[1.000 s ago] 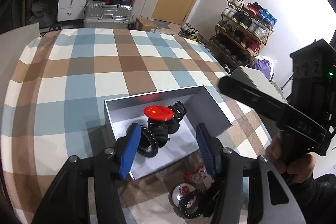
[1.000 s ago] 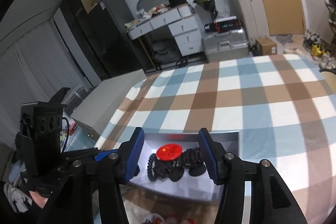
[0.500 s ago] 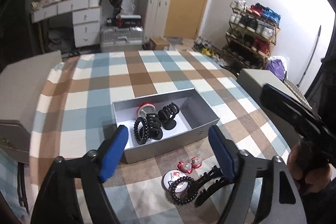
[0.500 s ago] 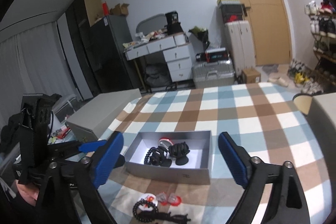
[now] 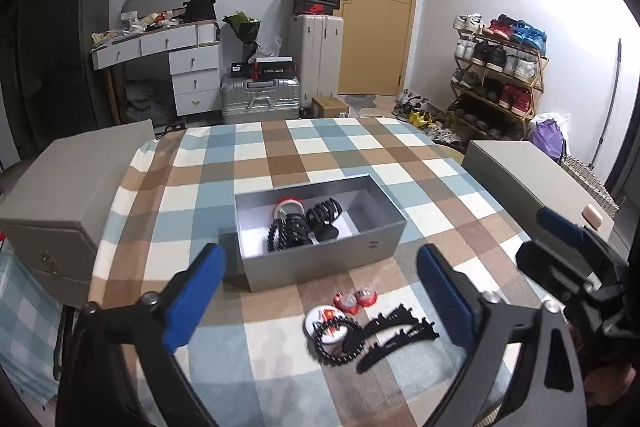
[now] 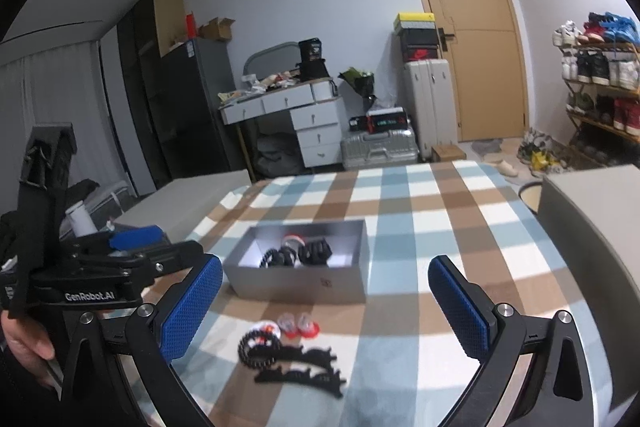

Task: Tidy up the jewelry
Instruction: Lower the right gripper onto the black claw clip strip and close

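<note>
A grey open box point(image 5: 320, 263) sits on the plaid tablecloth and holds black coil hair ties point(image 5: 288, 233), a black claw clip point(image 5: 324, 213) and a red-and-white badge point(image 5: 289, 205). In front of it lie a white badge point(image 5: 326, 319), two small red pieces point(image 5: 356, 299), a black bead ring point(image 5: 336, 345) and a long black claw clip point(image 5: 396, 337). My left gripper point(image 5: 322, 279) hovers over these loose pieces with its jaws opening and nothing between them. My right gripper point(image 6: 324, 287) faces the box point(image 6: 296, 285) likewise, jaws opening on nothing.
Grey cabinets flank the table: one left point(image 5: 68, 183), one right point(image 5: 520, 171). Each gripper shows at the edge of the other's view, the right one point(image 5: 560, 231) and the left one point(image 6: 132, 239). Behind are a desk, suitcases, a door and a shoe rack.
Both grippers drew back from inside the box and their jaws spread wide. The hair ties, clip and badge stayed in the box.
</note>
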The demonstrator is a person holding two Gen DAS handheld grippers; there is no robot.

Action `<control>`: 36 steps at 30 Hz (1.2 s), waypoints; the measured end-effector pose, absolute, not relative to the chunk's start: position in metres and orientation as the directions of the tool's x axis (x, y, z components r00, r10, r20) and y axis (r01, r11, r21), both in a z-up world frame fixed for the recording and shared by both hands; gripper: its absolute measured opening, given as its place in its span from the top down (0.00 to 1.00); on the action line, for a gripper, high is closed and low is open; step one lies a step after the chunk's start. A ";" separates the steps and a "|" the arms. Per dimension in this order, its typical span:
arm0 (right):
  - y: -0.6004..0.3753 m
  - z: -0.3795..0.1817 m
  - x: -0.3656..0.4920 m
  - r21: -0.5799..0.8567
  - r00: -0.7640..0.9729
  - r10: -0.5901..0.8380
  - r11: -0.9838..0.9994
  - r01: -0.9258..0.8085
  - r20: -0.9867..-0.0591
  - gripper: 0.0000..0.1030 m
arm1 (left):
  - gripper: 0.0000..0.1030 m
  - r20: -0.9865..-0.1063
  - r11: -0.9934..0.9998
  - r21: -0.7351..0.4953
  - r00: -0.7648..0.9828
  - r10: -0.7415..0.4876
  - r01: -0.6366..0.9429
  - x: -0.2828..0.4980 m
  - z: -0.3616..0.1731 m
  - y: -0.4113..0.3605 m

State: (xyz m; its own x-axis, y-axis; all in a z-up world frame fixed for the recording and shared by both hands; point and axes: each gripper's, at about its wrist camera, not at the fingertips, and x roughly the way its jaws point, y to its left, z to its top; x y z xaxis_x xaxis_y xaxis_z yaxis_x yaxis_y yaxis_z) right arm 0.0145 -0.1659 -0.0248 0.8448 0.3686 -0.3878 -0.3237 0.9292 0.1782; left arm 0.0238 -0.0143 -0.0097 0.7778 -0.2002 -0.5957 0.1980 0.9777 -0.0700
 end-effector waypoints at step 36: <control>-0.109 -0.133 0.039 0.009 0.628 0.267 0.924 -0.382 -0.731 0.18 | 0.03 -0.657 0.989 -0.145 0.748 -0.098 0.003 -0.016 -0.085 0.029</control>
State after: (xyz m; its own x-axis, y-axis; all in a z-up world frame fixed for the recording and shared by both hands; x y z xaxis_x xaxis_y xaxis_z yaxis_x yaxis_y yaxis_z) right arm 0.0393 -0.1087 -0.1326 0.6282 0.2668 -0.7308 -0.3822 0.9240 0.0088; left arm -0.0160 0.0295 -0.0845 0.7479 -0.0985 -0.6565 0.0030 0.9894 -0.1450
